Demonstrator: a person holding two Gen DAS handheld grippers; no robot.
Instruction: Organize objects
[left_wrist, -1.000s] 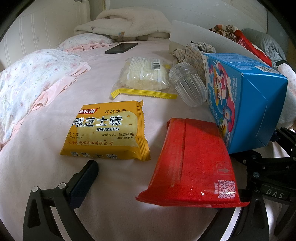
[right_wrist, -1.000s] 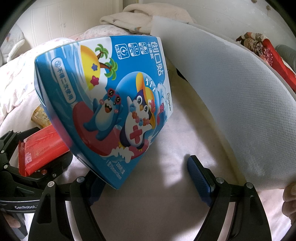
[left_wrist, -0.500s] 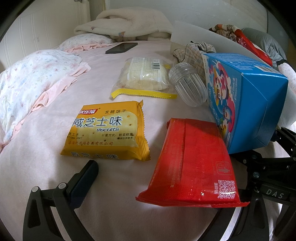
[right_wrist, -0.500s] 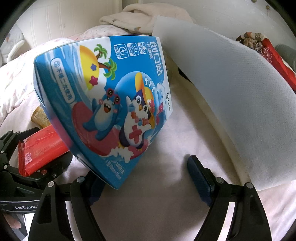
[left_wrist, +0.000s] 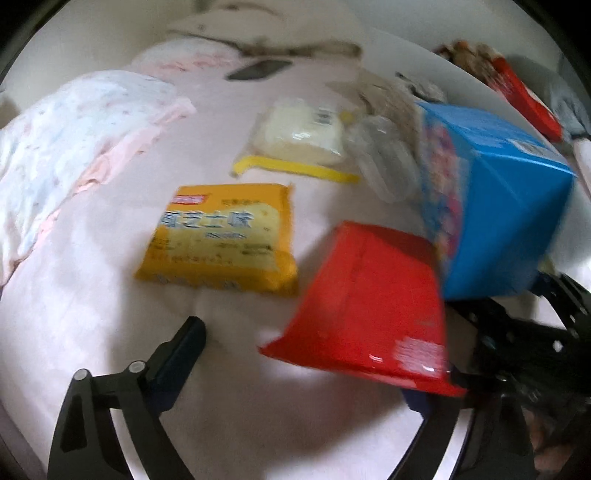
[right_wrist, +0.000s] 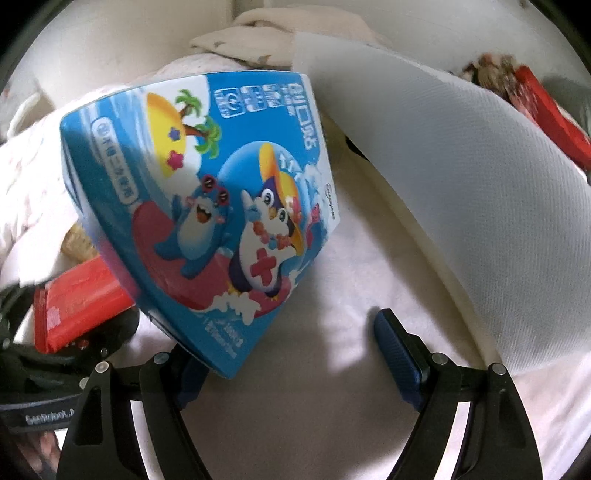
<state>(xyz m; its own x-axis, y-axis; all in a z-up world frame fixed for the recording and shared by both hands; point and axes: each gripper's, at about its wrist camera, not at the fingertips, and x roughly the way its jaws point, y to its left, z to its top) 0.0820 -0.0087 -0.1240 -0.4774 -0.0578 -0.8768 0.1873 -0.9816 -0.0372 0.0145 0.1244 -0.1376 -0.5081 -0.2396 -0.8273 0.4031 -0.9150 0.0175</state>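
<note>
On the pink bed sheet my left gripper (left_wrist: 303, 365) stands with its jaws closing. Its left finger (left_wrist: 184, 343) is bare. A red snack packet (left_wrist: 369, 302) lies tilted over the right finger and hides its tip, so only one side touches it. A blue cartoon box (right_wrist: 207, 192) leans on the left finger of my right gripper (right_wrist: 291, 343), which is open. There is a wide gap from the box to that gripper's right finger (right_wrist: 395, 339). A yellow biscuit pack (left_wrist: 221, 236) lies flat ahead of the left gripper.
Farther back lie a zip bag of pale food (left_wrist: 303, 136), a clear ribbed container (left_wrist: 384, 162) and a dark phone (left_wrist: 258, 70). A floral pillow (left_wrist: 74, 122) lies at the left. A big white fabric sheet (right_wrist: 461, 177) rises at the right, with folded clothes behind it.
The left gripper's bare finger has moved inward toward the red packet, and that view has tilted and blurred. The blue box and the right gripper stay about where they were.
</note>
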